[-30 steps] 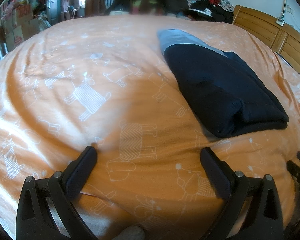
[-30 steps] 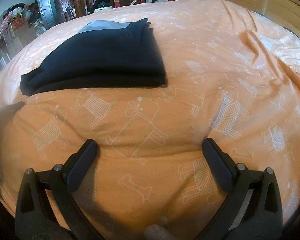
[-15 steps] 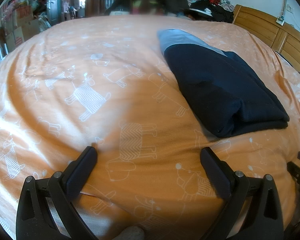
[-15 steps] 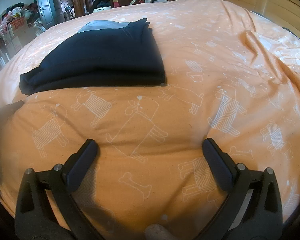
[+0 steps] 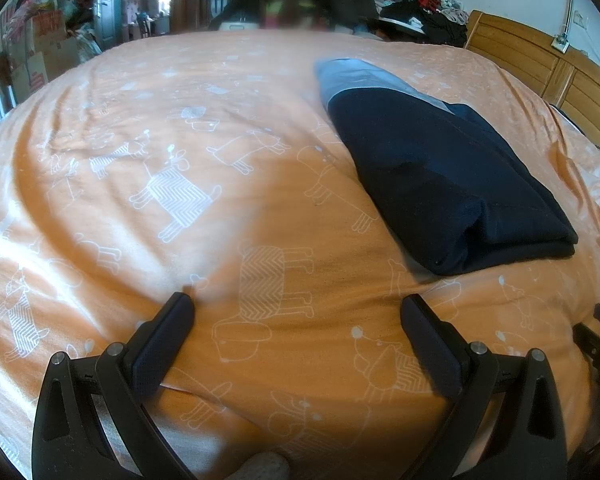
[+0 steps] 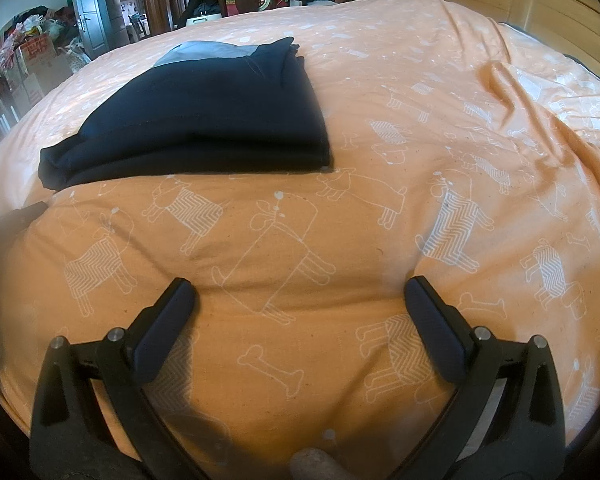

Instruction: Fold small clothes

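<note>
Left wrist view shows the left tongs (image 5: pixel 296 316) spread wide and empty over the orange bed (image 5: pixel 180 120), with the folded dark garment (image 5: pixel 452 184) at two o'clock, so I think both they and the spread, empty right tongs (image 6: pixel 300 300) should stay off it and not mess the fold.

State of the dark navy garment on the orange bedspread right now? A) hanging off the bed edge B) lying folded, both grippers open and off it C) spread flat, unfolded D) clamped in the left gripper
B: the folded dark navy garment lies as a stacked bundle on the orange dog-print bedspread, while the left gripper and right gripper are open, short of it.
</note>
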Action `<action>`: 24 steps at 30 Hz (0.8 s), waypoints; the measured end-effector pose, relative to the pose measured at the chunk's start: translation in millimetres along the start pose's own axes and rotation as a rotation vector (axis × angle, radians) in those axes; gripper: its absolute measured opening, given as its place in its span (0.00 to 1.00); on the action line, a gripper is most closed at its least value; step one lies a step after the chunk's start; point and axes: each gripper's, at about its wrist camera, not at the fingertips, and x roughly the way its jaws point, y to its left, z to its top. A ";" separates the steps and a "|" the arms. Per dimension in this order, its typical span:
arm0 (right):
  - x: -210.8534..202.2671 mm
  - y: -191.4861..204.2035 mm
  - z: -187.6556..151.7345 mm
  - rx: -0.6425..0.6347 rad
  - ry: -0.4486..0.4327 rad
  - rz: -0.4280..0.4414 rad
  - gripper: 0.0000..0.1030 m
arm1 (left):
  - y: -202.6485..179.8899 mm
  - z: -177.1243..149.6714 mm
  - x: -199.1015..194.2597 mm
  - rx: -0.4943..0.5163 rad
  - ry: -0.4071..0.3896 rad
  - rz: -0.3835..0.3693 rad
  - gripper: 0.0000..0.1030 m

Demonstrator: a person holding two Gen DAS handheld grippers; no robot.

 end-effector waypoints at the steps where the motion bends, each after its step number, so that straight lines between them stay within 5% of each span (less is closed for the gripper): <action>1: -0.2 0.1 -0.2 0.000 0.000 0.000 1.00 | 0.0 0.1 0.1 -0.001 0.001 -0.001 1.00; 24: -0.5 0.8 -1.0 0.002 0.000 0.000 1.00 | -0.9 0.2 0.1 -0.004 0.001 -0.004 1.00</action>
